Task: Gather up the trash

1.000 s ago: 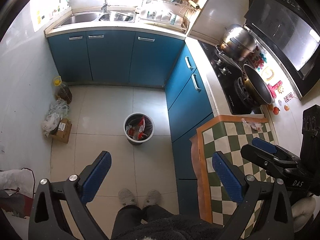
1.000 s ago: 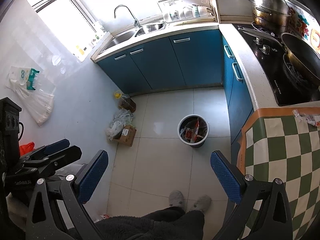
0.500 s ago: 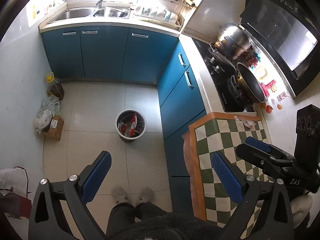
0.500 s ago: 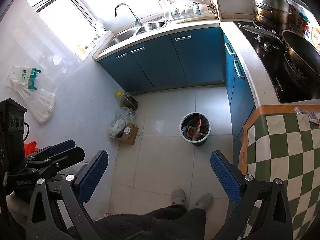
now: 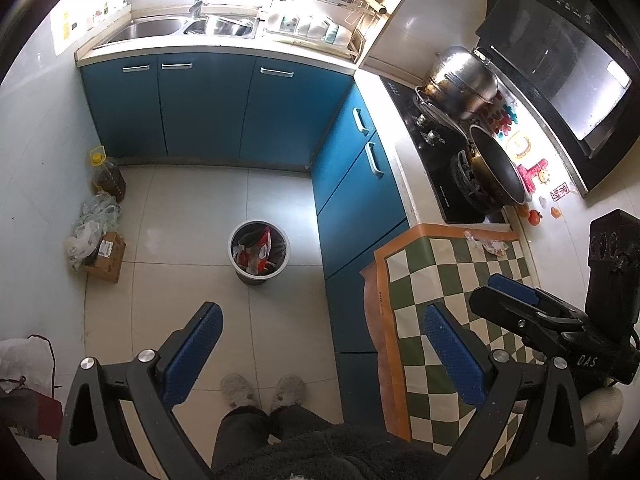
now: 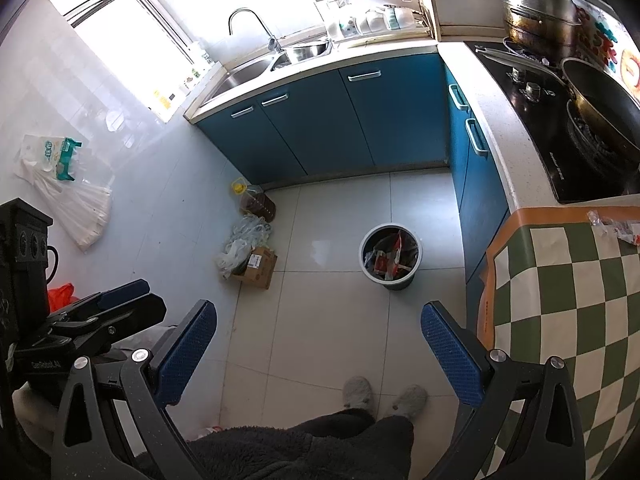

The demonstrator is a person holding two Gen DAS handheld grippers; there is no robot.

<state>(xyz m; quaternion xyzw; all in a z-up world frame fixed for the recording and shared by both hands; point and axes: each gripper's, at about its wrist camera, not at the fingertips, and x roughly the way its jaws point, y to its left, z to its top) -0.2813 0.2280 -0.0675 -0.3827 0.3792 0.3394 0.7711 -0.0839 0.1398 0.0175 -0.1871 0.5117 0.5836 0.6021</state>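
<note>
A: Where is the trash?

B: A crumpled clear wrapper (image 5: 486, 243) with red print lies on the green-and-white checkered cloth (image 5: 448, 280), at its far edge just beside the black stove (image 5: 448, 168). In the right wrist view the wrapper (image 6: 614, 227) stretches roughly along that far edge; which end leads I cannot tell.

A: And the bin?

B: The waste bin (image 5: 259, 251) stands upright on the tiled floor (image 5: 192, 200), well apart from the wrapper, already holding red and white packaging.

A: The 2 grippers?

B: The left gripper (image 5: 320, 344) has its blue pads spread wide with nothing between them, above the floor and the cloth's edge. The right gripper (image 6: 318, 350) is equally spread and carries nothing, aimed at the floor near the bin.
</note>
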